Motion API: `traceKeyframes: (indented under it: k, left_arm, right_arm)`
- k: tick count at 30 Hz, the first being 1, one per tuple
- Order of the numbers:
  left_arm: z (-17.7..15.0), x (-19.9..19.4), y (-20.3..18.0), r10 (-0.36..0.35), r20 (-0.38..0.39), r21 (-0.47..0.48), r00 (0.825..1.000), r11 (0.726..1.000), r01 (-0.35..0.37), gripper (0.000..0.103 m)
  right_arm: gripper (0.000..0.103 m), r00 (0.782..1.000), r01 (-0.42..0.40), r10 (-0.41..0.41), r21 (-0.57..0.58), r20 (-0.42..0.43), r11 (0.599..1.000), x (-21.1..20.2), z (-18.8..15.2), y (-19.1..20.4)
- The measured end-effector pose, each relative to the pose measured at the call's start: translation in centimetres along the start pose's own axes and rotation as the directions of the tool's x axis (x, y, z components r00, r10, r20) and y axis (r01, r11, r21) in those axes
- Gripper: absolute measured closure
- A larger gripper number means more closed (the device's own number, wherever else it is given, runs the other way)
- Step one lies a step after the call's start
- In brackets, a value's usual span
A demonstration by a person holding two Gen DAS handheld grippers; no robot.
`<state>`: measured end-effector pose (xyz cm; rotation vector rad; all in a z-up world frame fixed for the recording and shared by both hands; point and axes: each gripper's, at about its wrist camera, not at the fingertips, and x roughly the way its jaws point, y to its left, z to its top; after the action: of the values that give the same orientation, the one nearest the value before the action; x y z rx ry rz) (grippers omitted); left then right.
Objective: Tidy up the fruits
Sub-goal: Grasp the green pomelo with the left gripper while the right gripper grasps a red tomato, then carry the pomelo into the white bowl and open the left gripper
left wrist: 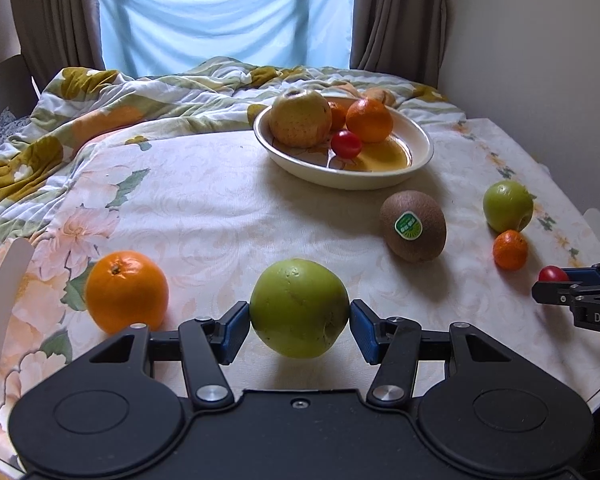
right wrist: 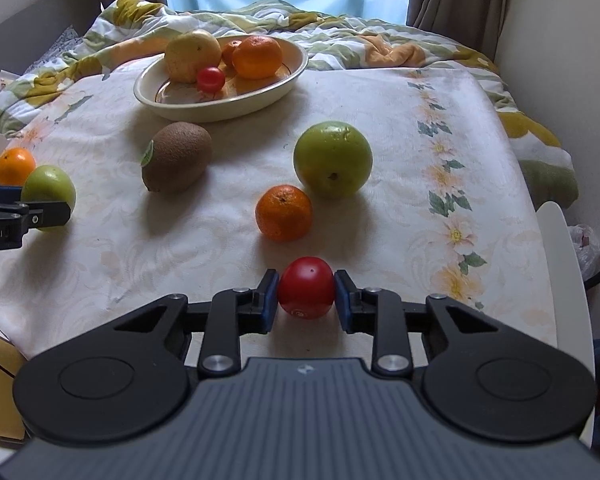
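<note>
Both grippers clamped on fruit!
Left gripper (left wrist: 299, 321) squeezing round green apple (left wrist: 299, 309) near the flowered tablecloth (left wrist: 220, 208); right gripper (right wrist: 306, 296) pinching small red tomato (right wrist: 306, 293), cream bowl (right wrist: 260, 98) beyond.

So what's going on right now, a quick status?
Left gripper shut on large green apple. Right gripper shut on small red tomato. Cream ceramic bowl ahead, path clear.

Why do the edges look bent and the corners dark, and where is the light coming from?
Both wrist views are fisheye, so edges curve and corners go black. Daylight enters through the blue curtain behind; in the left wrist view the green apple casts its shadow toward the camera, as does the red tomato in the right.
</note>
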<state>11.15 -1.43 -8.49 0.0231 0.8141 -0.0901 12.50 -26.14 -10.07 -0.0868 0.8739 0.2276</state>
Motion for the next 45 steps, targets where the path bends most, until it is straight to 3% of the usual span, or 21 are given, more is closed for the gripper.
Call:
traceKeyframes:
  k: [14, 23, 33, 45]
  left_arm:
    - [2.4, -4.9, 0.8, -0.047, 0.042, -0.063, 0.998, 0.997, 0.049, 0.044]
    - [5.7, -6.5, 1.3, -0.09, 0.083, -0.053, 0.993, 0.994, 0.094, 0.044]
    - [10.4, -4.6, 0.0, -0.133, 0.113, -0.032, 0.985, 0.99, 0.138, 0.044]
    - [16.0, 1.1, -3.1, -0.085, 0.12, -0.066, 0.989, 0.993, 0.094, 0.044]
  right_arm:
    - [0.058, 0.999, -0.011, 0.011, -0.007, 0.031, 1.0, -4.0, 3.1, 1.5]
    - [0.058, 0.999, -0.01, 0.01, 0.007, 0.052, 1.0, -6.7, 6.4, 2.7]
    - [0.058, 0.995, -0.005, 0.002, 0.026, 0.096, 1.0, -6.7, 11.2, 1.8]
    - [0.058, 0.99, -0.076, 0.08, -0.041, 0.113, 0.996, -2.7, 17.5, -1.9]
